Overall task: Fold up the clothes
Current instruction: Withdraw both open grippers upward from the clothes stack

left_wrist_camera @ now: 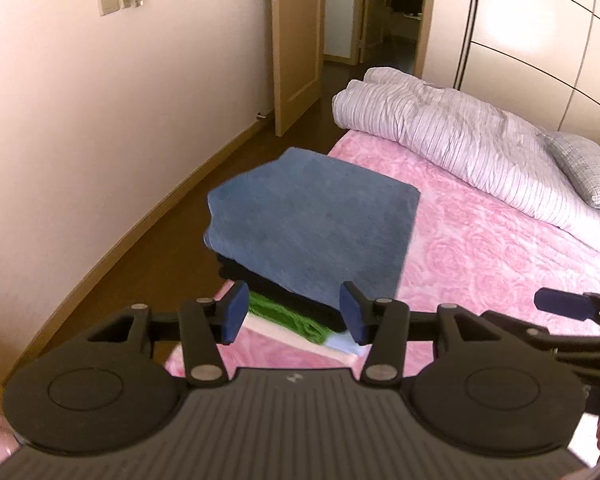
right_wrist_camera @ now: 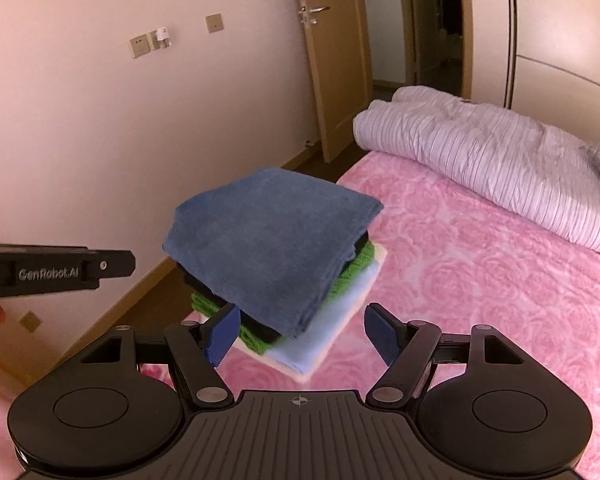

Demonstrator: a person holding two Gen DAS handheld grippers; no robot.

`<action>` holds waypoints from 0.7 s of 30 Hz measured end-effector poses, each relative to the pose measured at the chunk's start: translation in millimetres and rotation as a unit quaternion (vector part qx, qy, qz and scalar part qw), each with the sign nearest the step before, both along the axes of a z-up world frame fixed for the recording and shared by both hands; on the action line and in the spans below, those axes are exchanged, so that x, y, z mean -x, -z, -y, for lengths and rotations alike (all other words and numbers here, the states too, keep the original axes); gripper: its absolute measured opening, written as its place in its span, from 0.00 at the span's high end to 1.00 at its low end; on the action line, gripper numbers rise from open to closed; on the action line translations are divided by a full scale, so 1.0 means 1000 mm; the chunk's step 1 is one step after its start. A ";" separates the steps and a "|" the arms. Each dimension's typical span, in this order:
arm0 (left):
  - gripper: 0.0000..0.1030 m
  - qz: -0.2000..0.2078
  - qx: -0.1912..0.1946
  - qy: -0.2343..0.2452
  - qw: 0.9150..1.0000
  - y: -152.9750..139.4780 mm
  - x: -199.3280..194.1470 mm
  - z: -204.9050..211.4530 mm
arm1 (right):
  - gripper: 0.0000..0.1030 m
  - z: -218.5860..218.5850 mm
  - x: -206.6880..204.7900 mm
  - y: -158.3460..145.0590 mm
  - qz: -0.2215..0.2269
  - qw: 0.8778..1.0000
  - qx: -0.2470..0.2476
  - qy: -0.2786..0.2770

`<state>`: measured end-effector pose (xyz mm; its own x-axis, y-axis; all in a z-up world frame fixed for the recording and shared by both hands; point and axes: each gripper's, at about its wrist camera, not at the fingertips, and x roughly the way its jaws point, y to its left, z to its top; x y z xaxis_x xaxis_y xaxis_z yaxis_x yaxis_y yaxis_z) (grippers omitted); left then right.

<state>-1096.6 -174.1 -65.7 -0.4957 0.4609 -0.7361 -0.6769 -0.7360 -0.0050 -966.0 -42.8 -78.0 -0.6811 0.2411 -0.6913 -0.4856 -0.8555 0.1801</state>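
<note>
A folded blue towel [left_wrist_camera: 312,220] tops a stack of folded cloths at the near left corner of the pink bed [left_wrist_camera: 480,264]. Under it lie a black cloth, a green cloth [left_wrist_camera: 288,316], a light blue cloth and a cream one. The right wrist view shows the same blue towel [right_wrist_camera: 272,240] over green cloth [right_wrist_camera: 352,276] and light blue cloth [right_wrist_camera: 324,340]. My left gripper [left_wrist_camera: 296,312] is open and empty, just short of the stack. My right gripper [right_wrist_camera: 300,334] is open and empty in front of the stack. The left gripper body [right_wrist_camera: 56,272] shows at the left of the right wrist view.
A rolled striped duvet [left_wrist_camera: 460,136] and a grey pillow [left_wrist_camera: 588,172] lie along the far side of the bed. A wall [left_wrist_camera: 100,120] and brown floor strip [left_wrist_camera: 172,232] run left of the bed. An open wooden door [left_wrist_camera: 296,40] stands beyond. Wardrobe panels [left_wrist_camera: 540,40] stand at the right.
</note>
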 end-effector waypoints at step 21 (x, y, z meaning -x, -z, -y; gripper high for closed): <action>0.56 0.002 0.020 -0.073 0.997 -0.012 -0.119 0.020 | 0.30 -0.014 -0.088 -0.002 0.012 0.994 0.006 -0.111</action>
<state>-977.9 -194.6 -53.7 -0.5526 0.3540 -0.7546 -0.5631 -0.8260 0.0249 -878.3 -29.2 -76.0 -0.6995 0.0783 -0.7103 -0.2887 -0.9402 0.1808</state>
